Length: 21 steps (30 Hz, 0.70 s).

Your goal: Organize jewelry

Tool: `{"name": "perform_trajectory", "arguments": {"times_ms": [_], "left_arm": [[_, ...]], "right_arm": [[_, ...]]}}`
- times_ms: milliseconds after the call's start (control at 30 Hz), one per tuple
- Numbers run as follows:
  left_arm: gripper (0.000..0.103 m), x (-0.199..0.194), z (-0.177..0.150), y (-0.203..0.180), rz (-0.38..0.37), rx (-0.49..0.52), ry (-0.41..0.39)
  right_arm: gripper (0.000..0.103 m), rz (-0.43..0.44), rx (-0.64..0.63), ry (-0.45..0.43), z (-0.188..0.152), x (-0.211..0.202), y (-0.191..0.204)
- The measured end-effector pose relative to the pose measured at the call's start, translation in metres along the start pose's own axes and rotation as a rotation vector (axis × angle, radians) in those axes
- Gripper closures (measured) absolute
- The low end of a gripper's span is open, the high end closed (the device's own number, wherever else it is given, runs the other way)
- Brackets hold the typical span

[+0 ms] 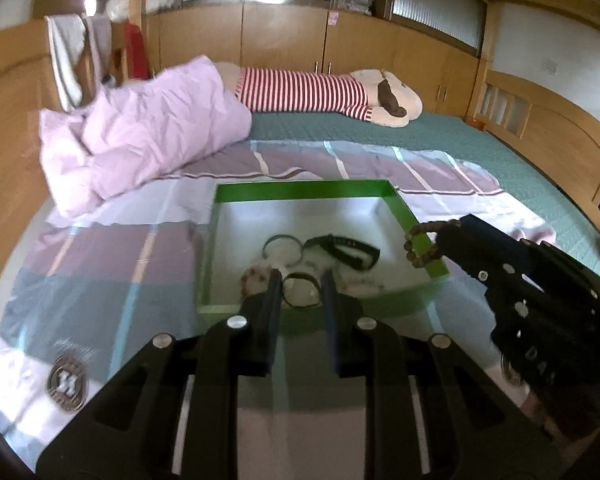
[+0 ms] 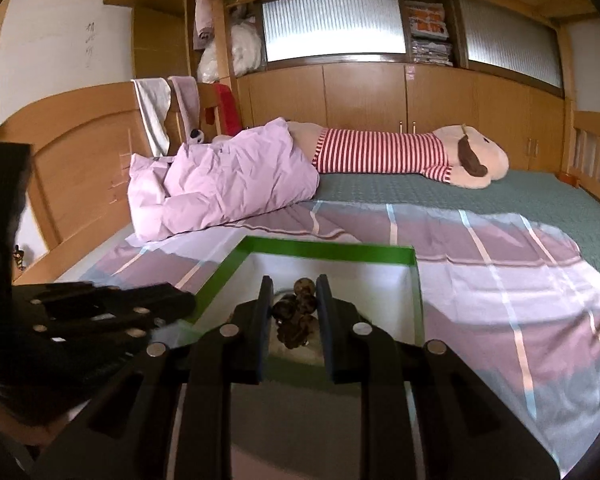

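Note:
A green-rimmed tray (image 1: pixel 404 208) with a pale floor lies on the bed. In it lie a metal bangle (image 1: pixel 282 247), a black band (image 1: pixel 342 249), a black ring-shaped band (image 1: pixel 300 292) and a pink bead bracelet (image 1: pixel 252 276). My left gripper (image 1: pixel 300 280) hangs over the tray's near part, fingers apart around the black ring-shaped band, not closed on it. My right gripper (image 2: pixel 293 286) is shut on a brown bead bracelet (image 2: pixel 296 314), which also shows in the left wrist view (image 1: pixel 418 246), held over the tray's right rim (image 2: pixel 416 280).
The tray sits on a purple and white striped sheet (image 1: pixel 120 264) over a green mattress (image 1: pixel 420 136). A pink duvet (image 1: pixel 140 140) and a striped plush toy (image 1: pixel 320 92) lie behind. Wooden bed rails and cabinets surround the bed.

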<state>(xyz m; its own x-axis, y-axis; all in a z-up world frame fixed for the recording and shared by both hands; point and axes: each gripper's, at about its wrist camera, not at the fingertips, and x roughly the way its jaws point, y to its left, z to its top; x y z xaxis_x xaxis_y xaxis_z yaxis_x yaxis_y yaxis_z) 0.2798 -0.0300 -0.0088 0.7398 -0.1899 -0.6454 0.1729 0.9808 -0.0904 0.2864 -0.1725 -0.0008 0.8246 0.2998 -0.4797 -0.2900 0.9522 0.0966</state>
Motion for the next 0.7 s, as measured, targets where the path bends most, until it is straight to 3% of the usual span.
{"name": "perform_trajectory", "arguments": {"times_ms": [67,133,167,200,233,267,300,533,700], "left_arm": [[0.083,0.026,0.014,0.003,0.0,0.001,0.016],[0.08,0.045,0.023,0.005,-0.008,0.012,0.008],[0.069,0.053,0.026,0.006,0.01,0.021,0.009],[0.044,0.057,0.027,0.009,0.039,0.02,0.009],[0.032,0.058,0.027,0.016,0.065,0.0,0.002],[0.012,0.055,0.027,0.023,0.071,-0.027,-0.008],[0.007,0.052,0.027,0.027,0.066,-0.041,-0.016],[0.005,-0.016,0.007,0.009,0.091,0.048,-0.052],[0.004,-0.072,-0.02,0.004,0.136,0.051,-0.039]], "right_arm": [[0.08,0.003,0.008,0.025,0.001,0.021,-0.006],[0.055,-0.039,0.042,0.037,0.0,0.032,-0.016],[0.05,-0.064,0.087,0.038,-0.001,0.033,-0.026],[0.034,-0.07,0.112,0.033,-0.003,0.031,-0.031],[0.016,-0.082,0.138,0.018,-0.004,0.025,-0.038],[0.011,-0.088,0.14,0.004,-0.003,0.018,-0.04],[0.011,-0.09,0.131,0.001,-0.001,0.014,-0.04],[0.004,-0.109,0.125,0.003,0.01,-0.056,-0.021],[0.003,-0.118,0.101,0.031,-0.003,-0.106,0.003]]}}
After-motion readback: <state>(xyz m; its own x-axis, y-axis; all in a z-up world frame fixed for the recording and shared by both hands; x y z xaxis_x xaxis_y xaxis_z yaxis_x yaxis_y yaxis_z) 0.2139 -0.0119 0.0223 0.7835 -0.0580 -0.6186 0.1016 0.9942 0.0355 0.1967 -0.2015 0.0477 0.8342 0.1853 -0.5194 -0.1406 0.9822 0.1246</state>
